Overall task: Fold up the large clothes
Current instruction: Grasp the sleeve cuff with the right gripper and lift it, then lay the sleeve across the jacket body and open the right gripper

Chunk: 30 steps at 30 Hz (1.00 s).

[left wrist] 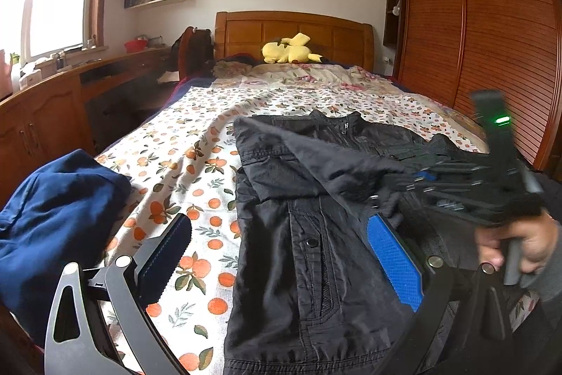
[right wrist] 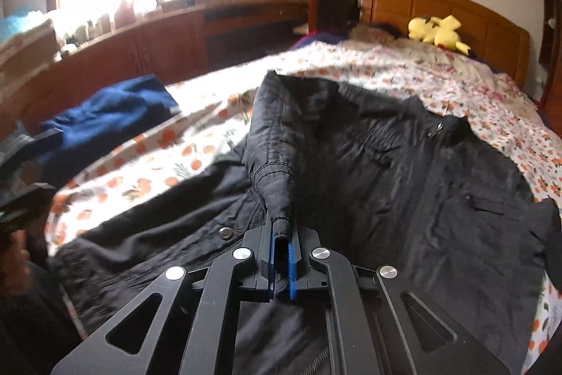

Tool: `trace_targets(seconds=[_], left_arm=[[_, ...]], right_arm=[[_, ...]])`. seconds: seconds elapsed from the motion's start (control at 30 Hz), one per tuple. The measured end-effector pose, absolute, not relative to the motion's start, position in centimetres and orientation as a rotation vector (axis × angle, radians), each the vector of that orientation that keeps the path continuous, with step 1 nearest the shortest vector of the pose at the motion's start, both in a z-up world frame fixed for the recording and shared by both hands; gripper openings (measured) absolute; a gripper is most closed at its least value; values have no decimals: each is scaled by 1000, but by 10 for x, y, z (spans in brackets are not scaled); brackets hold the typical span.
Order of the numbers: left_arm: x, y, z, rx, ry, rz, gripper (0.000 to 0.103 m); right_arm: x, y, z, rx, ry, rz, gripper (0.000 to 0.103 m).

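Observation:
A black jacket (left wrist: 298, 234) lies front-up on the bed, collar toward the headboard; it also shows in the right wrist view (right wrist: 404, 164). My left gripper (left wrist: 281, 234) is open and empty, its blue-padded fingers spread over the jacket's left front and the sheet. My right gripper (right wrist: 282, 234) is shut on the ribbed cuff of the jacket's sleeve (right wrist: 277, 143) and holds the sleeve lifted across the jacket body. In the left wrist view the right gripper (left wrist: 414, 178) is blurred at the right, held by a hand (left wrist: 516, 241).
A dark blue garment (left wrist: 56, 224) lies bunched at the bed's left edge. The orange-print sheet (left wrist: 182, 146) covers the bed. A yellow plush toy (left wrist: 291, 50) sits by the wooden headboard. A wardrobe (left wrist: 484, 41) stands right, a desk (left wrist: 52, 101) left.

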<state>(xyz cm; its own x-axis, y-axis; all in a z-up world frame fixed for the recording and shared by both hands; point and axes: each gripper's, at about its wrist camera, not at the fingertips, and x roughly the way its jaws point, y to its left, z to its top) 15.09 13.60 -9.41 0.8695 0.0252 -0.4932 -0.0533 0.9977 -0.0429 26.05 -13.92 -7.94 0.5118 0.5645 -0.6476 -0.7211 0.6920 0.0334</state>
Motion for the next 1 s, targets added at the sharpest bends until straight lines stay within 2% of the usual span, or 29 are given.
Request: trace_targets(seconds=[0.47,1.0], left_arm=[[155,125,-96,-47,517,17,101],[169,96,-92,-35,509,-40,101]], right_arm=[[205,-213,-52,-160,628,763,4],[229,-271,-78,-202,676,534,5]])
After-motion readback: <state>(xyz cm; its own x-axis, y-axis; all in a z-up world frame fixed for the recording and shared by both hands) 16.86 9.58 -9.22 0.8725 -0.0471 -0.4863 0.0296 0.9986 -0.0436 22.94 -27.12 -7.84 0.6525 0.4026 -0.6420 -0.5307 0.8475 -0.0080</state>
